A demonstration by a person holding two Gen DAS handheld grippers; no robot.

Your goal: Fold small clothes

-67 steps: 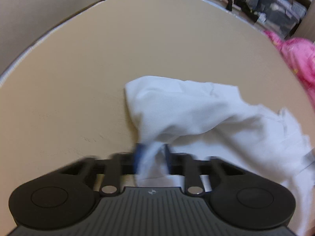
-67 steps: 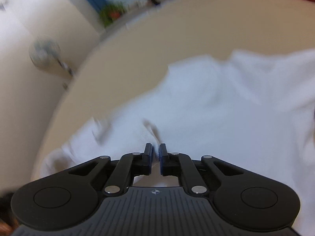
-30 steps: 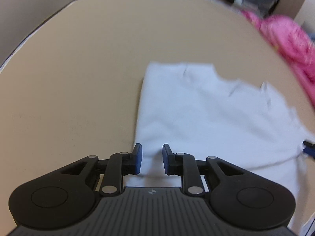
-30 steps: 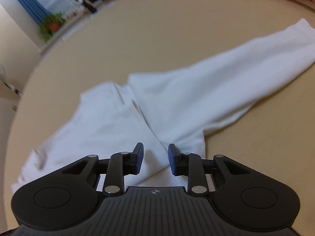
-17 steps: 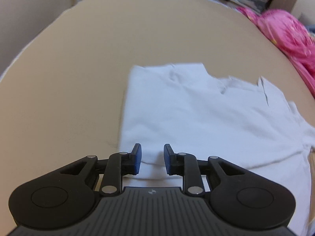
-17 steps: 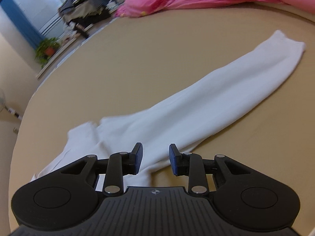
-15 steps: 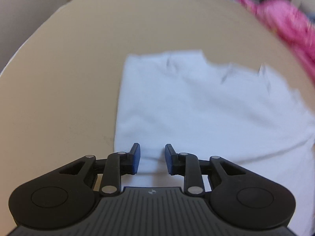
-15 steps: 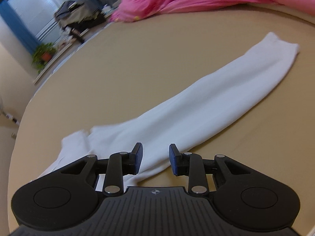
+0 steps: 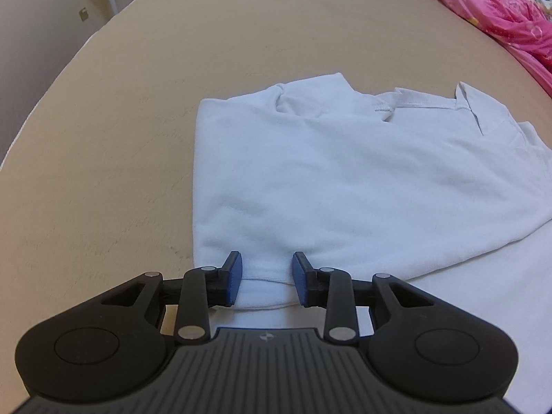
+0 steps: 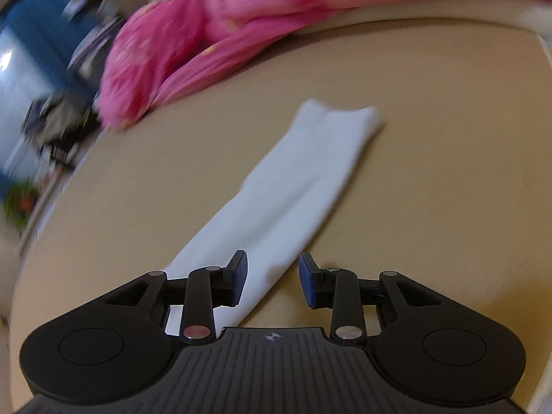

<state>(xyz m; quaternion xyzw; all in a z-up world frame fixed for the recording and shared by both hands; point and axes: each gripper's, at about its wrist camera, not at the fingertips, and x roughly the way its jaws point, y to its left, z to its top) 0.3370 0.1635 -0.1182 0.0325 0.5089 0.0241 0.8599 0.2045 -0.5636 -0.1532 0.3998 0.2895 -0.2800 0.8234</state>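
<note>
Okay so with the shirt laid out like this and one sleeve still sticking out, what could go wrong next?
1. The sleeve lies stretched across the table; the right gripper, jaws open, straddles only its edge, so a grab there may catch one layer.
2. The left gripper, jaws open, sits over the shirt hem; closing there could drag the folded side loose.
3. The pink bedding lies near the cuff.

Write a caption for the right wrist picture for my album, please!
Open right tongs hover over a long white sleeve lying flat on the tan table.
</note>
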